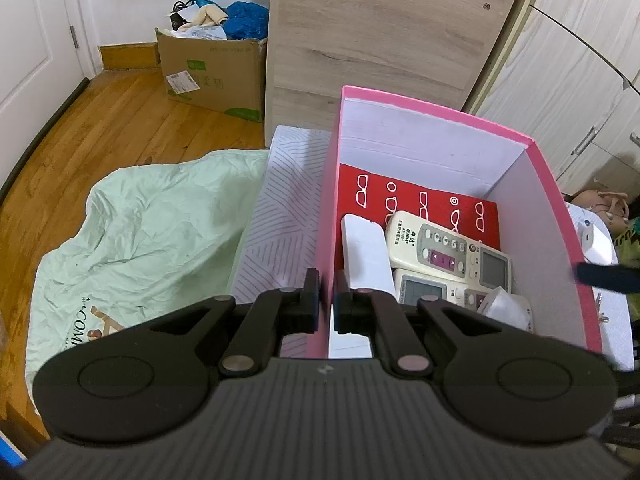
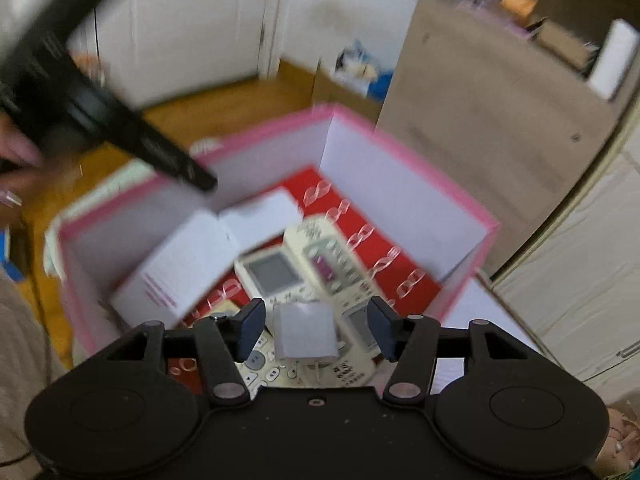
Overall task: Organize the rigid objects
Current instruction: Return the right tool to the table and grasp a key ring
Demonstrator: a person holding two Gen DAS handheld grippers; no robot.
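Flanking pink box (image 1: 556,216): green cloth (image 1: 152,232), cardboard carton (image 1: 216,76), wood panel (image 1: 380,32).

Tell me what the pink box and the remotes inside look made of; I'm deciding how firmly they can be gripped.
Pink box: looks like cardboard, matte pink outside, white inside; thin flat walls with folded corners.
Remotes: apparently hard plastic, cream with a slight sheen; moulded cases, probably rubbery buttons, grey display windows.
Red sheet beneath them: probably printed paper or card; unclear.

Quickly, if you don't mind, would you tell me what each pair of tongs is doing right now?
Left tongs: closed on the side wall of the pink box.
Right tongs: open, empty, over the small white block in the box.
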